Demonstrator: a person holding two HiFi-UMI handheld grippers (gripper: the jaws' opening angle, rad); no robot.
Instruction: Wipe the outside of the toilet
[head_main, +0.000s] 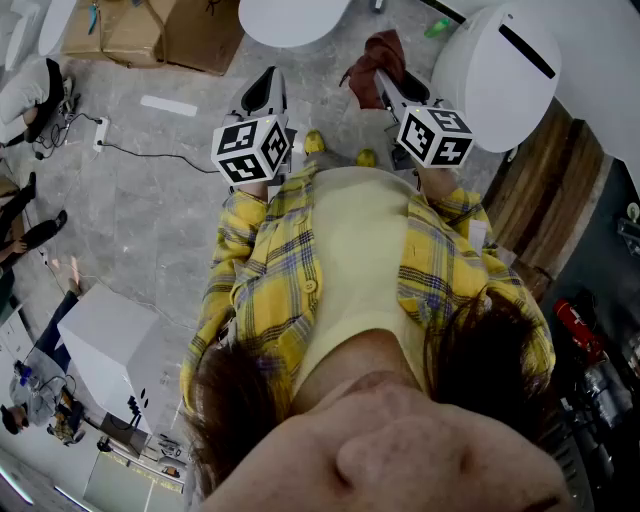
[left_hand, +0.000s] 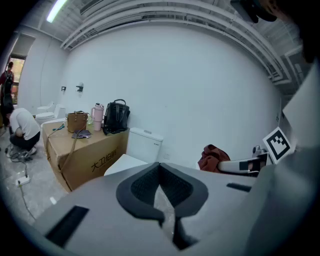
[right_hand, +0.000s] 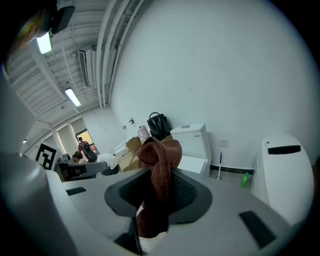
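Observation:
A white toilet with a closed lid (head_main: 497, 68) stands at the upper right of the head view and shows at the right edge of the right gripper view as the same toilet (right_hand: 284, 172). My right gripper (head_main: 386, 84) is held up just left of it, shut on a red-brown cloth (head_main: 373, 62). In the right gripper view the cloth (right_hand: 160, 175) is bunched between the jaws of the right gripper (right_hand: 159, 195) and sticks up past them. My left gripper (head_main: 263, 92) is raised beside it, apart from the toilet. In its own view the left gripper (left_hand: 160, 175) is shut with nothing in it.
A second white toilet with a tank (left_hand: 142, 146) stands by the wall, next to cardboard boxes (left_hand: 82, 155) carrying bags. A green bottle (right_hand: 245, 180) stands on the floor by the wall. A white box (head_main: 105, 340) is at the lower left. People (left_hand: 20, 130) are off to the left.

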